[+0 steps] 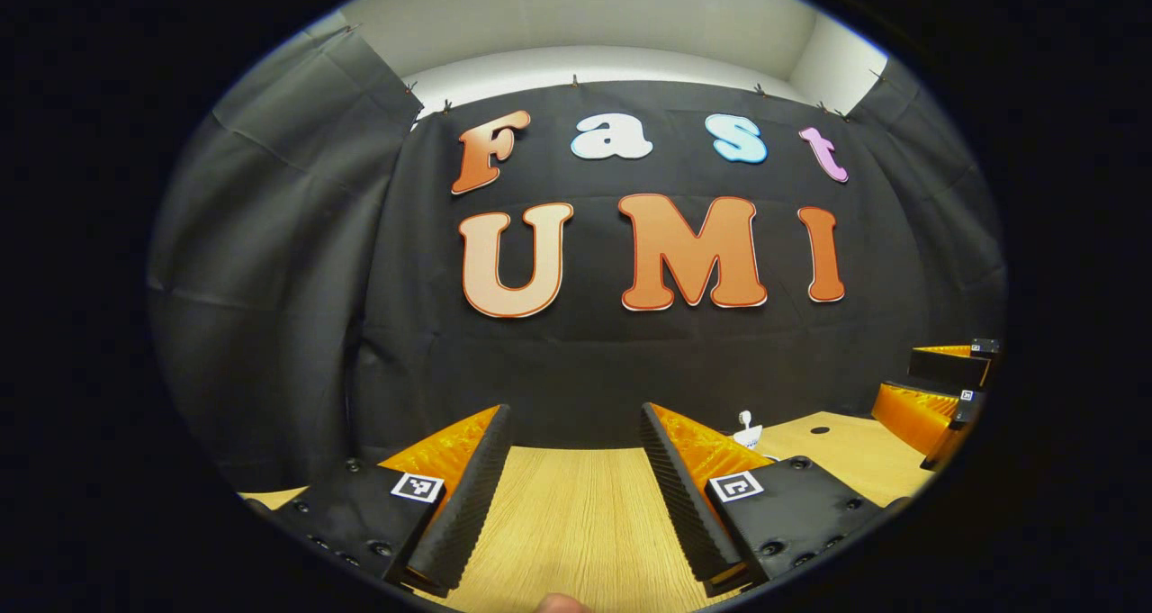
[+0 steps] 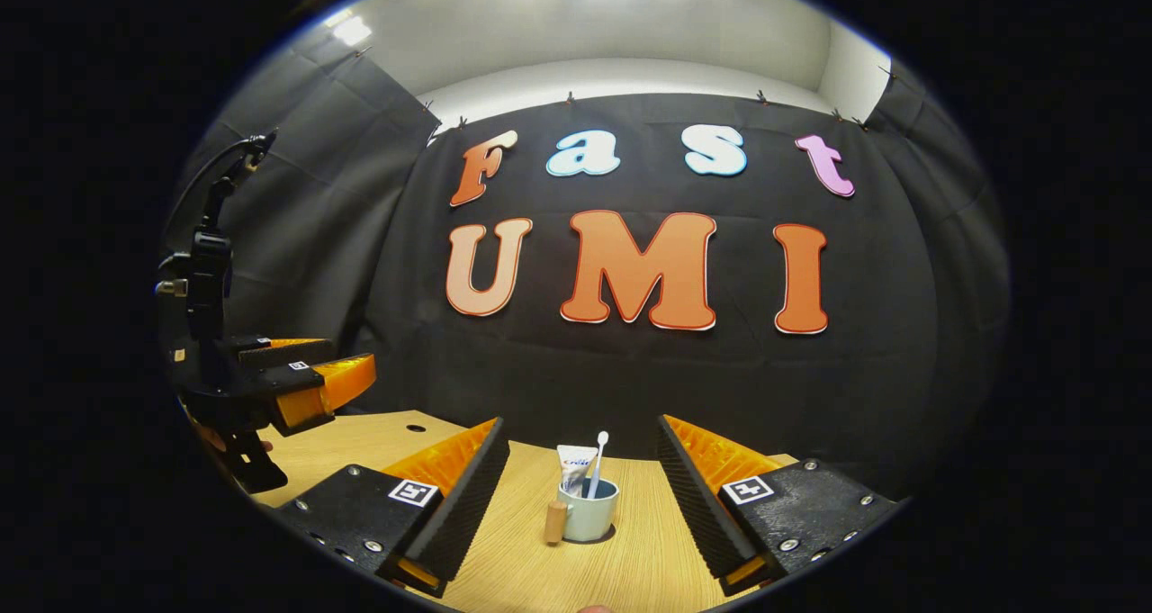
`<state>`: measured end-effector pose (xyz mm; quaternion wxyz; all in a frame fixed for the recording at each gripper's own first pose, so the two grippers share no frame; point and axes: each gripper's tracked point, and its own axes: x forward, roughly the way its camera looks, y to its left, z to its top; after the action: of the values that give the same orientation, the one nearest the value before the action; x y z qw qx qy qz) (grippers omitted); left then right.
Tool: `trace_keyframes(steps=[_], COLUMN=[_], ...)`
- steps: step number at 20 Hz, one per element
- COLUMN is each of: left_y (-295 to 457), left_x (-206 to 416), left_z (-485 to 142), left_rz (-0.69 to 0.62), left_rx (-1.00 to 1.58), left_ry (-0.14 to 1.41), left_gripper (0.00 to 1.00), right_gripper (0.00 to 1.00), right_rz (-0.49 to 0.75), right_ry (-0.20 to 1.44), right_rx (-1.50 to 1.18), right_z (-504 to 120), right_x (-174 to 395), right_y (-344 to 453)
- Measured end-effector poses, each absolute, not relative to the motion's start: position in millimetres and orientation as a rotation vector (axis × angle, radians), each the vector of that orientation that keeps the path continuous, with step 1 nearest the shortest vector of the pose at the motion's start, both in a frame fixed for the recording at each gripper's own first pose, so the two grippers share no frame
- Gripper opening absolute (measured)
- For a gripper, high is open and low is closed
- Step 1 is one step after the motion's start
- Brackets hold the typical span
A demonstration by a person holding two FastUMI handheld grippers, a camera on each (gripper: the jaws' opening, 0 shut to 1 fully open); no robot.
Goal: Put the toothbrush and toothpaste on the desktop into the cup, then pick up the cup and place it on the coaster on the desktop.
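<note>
Pale ceramic cup (image 2: 589,509) stands upright on the wooden desktop (image 2: 630,559), dead ahead of the right gripper (image 2: 580,487) and framed between its two spread fingers. Nothing is held; both fingers sit well apart from the cup's sides.

Toothbrush (image 2: 598,463) and toothpaste (image 2: 575,469) are already in the cup. Brush stands nearly vertical, head up, leaning slightly right. Tube rises just left of it. Their long axes run up and down, so neither blocks a sideways grasp on the cup body.

Cup handle (image 2: 555,522), a light wood-coloured stub, juts from the near left side of the cup. A dark disc shows under the cup's right base; cannot tell whether that is the coaster or only shadow.

Left gripper (image 1: 576,469): fingers wide open, empty, bare desktop between them. In its view the brush head (image 1: 747,422) peeks up far right, beyond the right finger, so the cup lies off its axis. In the right gripper view the left gripper hangs at far left, raised above the table, well apart from the cup.

Judgement: loading step looks done; what remains is the lift and placement, if the cup is not already on the coaster. Right gripper is nearer and aligned; a straight advance puts the cup between its fingers. Watch the handle on the left side: the left finger could strike it before the jaws close on the body.
</note>
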<state>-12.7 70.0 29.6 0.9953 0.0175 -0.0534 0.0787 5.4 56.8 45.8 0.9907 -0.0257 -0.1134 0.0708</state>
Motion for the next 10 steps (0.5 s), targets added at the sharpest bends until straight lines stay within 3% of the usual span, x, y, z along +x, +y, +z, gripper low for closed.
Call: trace_keyframes(steps=[10], left_y=[67.1], left_x=[-17.5], left_z=[22.4], left_rz=[0.165], left_rx=[0.053], left_ry=[-0.131], left_gripper=[0.92], right_gripper=[0.99], right_rz=[0.149], right_ry=[-0.228], right_rx=[-0.040], right_z=[42.9], right_x=[7.2], right_y=[57.0])
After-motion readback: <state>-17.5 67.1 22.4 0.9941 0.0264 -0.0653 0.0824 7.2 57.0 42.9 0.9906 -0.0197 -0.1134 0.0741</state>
